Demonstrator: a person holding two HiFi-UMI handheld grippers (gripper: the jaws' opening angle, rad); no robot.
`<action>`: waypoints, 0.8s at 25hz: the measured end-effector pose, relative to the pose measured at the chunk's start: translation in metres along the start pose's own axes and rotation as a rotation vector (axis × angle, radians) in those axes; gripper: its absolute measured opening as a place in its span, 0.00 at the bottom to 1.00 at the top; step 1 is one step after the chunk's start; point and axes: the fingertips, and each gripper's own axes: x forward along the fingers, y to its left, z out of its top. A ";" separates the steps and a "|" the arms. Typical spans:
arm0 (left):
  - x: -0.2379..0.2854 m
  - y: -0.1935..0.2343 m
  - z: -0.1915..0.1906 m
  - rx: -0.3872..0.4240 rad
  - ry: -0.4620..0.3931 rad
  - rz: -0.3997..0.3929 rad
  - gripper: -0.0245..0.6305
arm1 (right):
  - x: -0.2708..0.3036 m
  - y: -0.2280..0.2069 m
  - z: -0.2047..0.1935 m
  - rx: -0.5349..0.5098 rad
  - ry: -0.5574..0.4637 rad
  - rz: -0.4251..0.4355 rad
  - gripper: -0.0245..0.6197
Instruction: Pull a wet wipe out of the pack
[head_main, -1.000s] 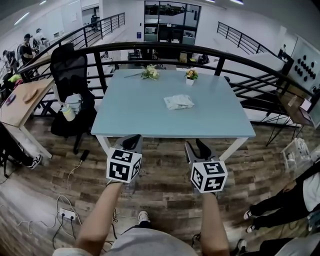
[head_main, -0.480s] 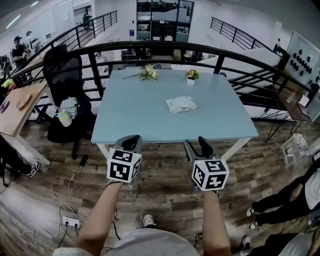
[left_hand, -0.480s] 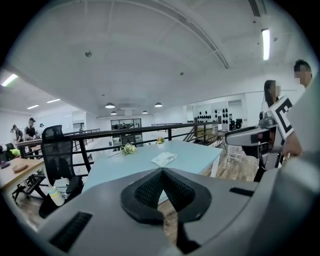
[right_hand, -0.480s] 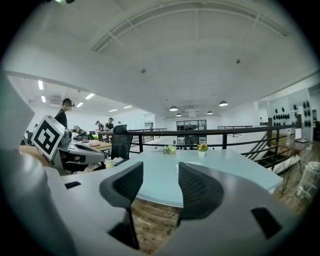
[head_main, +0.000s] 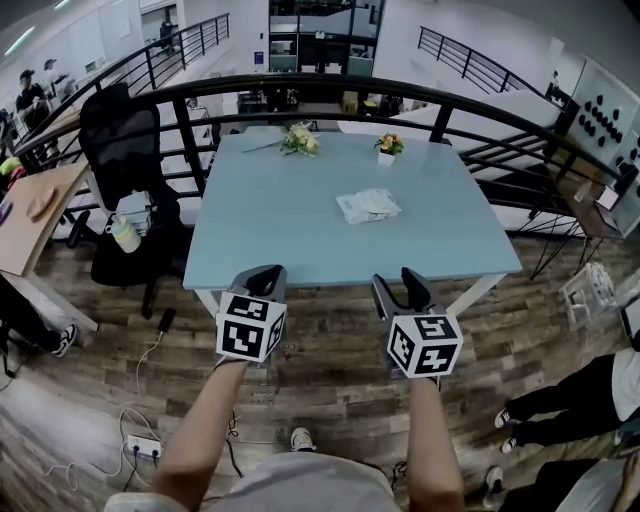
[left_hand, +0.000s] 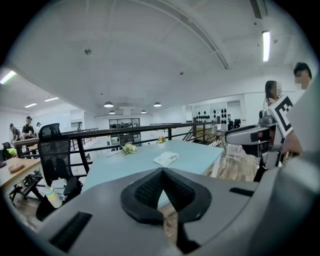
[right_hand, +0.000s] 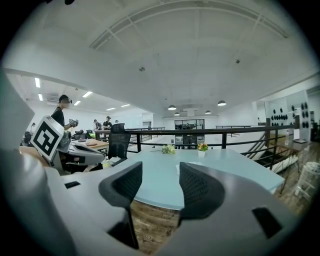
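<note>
The white wet wipe pack (head_main: 368, 205) lies flat on the light blue table (head_main: 290, 235), right of its middle. It also shows in the left gripper view as a pack (left_hand: 166, 158) far ahead. Both grippers hover over the wooden floor just short of the table's near edge, well away from the pack. My left gripper (head_main: 263, 276) is shut with its pads (left_hand: 150, 187) together and nothing in them. My right gripper (head_main: 396, 288) stands open, its jaws have just been opening, and the gap between them (right_hand: 160, 174) holds nothing. A jaw hides most of the pack in the right gripper view.
A flower bunch (head_main: 299, 141) and a small flower pot (head_main: 388, 147) stand at the table's far edge. A black railing (head_main: 440, 108) curves behind the table. A black office chair (head_main: 118, 135) with a cup (head_main: 124, 235) stands left. A person's legs (head_main: 590, 395) are at the right.
Both grippers have come forward toward the table's near edge, and the table now looks closer. The right jaws have spread wider apart. The left jaws stay together.
</note>
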 end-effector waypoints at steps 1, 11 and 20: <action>0.001 0.001 0.000 0.000 -0.001 -0.002 0.03 | 0.001 0.000 0.000 0.001 0.001 -0.001 0.37; 0.016 0.009 0.003 0.004 -0.013 -0.005 0.03 | 0.017 -0.003 0.001 -0.006 0.003 -0.010 0.38; 0.041 0.012 0.005 0.017 -0.014 -0.020 0.03 | 0.037 -0.018 -0.003 0.009 0.002 -0.023 0.38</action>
